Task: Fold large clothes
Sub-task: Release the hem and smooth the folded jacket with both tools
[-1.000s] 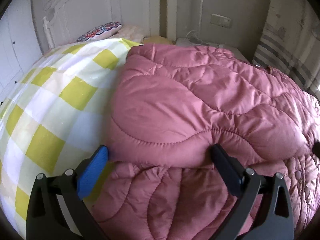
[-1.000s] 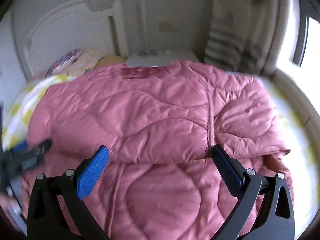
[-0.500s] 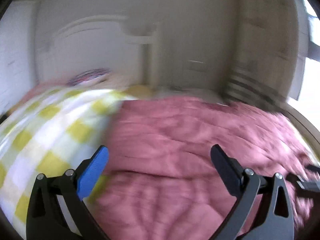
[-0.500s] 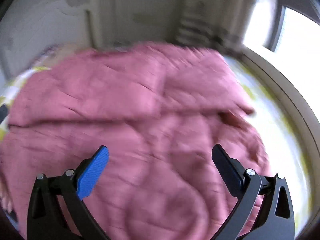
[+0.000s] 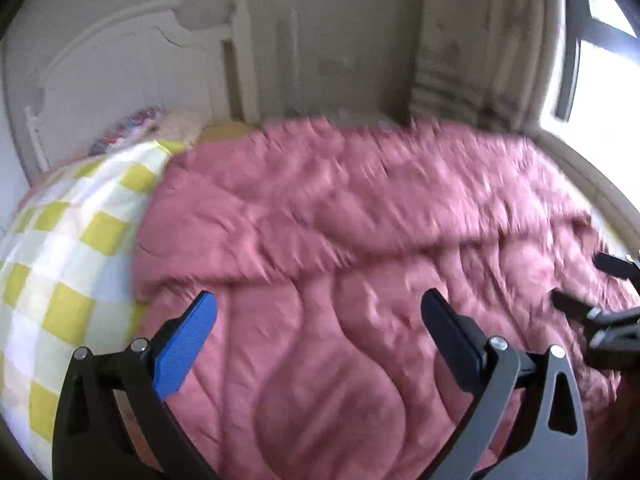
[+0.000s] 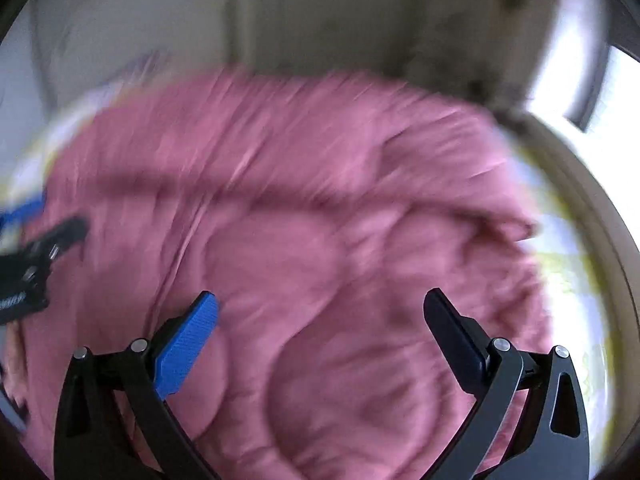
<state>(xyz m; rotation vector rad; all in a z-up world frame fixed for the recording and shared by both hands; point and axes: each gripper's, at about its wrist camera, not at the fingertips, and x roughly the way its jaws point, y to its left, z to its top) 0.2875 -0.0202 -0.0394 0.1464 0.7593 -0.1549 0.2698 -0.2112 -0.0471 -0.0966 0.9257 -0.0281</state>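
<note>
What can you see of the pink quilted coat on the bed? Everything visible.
The pink quilted coat is a padded garment of smooth, slightly shiny fabric with wavy stitch lines. It lies spread across the bed, its far part folded toward the camera, leaving a raised fold edge across the middle. Its left side lies against the yellow-checked bedding. The left gripper and right gripper are open, gripping nothing. Motion blur hides finer details.

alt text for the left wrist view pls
A pink quilted coat, partly folded over itself, lies on a bed with a yellow-checked cover. The open left gripper hovers over it, empty; the right gripper shows at the right edge. Image motion-blurred.
</note>
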